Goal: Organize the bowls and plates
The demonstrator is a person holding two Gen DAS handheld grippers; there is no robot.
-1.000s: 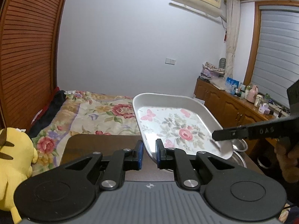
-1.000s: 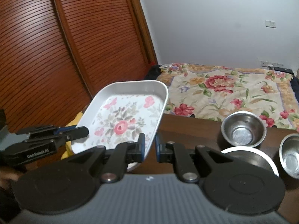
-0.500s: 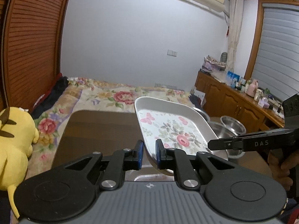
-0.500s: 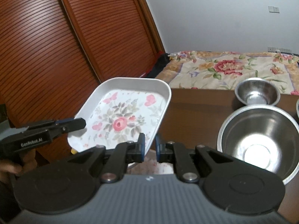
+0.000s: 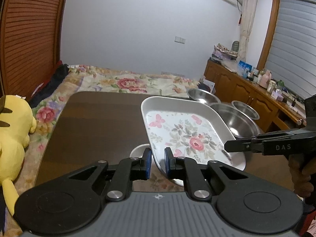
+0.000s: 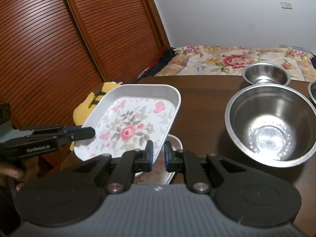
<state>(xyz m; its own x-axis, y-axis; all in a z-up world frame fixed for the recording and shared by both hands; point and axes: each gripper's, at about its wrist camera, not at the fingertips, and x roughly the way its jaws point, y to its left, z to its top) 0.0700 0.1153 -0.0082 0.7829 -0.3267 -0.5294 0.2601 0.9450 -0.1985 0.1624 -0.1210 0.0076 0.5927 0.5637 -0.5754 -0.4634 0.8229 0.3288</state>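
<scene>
The floral plate [image 5: 189, 136], a rounded-rectangular white tray with a rose and butterflies printed on it, is held tilted above the near part of the dark desk [image 5: 98, 118], carried by both claws at once. The left claw [image 5: 157, 163] pinches its near-left rim, the edge running between the blue pads; the right claw [image 6: 158, 154] pinches the opposite rim the same way, and each shows in the other's view as a dark arm reaching onto the plate. The plate's long axis runs away from the person, its far end raised, its near end low.

Directly beneath the near end lies more white crockery [image 6: 173, 141], partly hidden, so I cannot tell how many pieces. That looks like the likely resting place: the plate sits just above it, and the coming move would be a level descent with both claws equally near.

To the right stand a large steel bowl [image 6: 270, 124] and a smaller steel bowl [image 6: 265, 74] behind it, near the plate's right edge. Beyond the desk are a flowered bed [image 5: 128, 83] and a yellow plush toy [image 5: 13, 130].
</scene>
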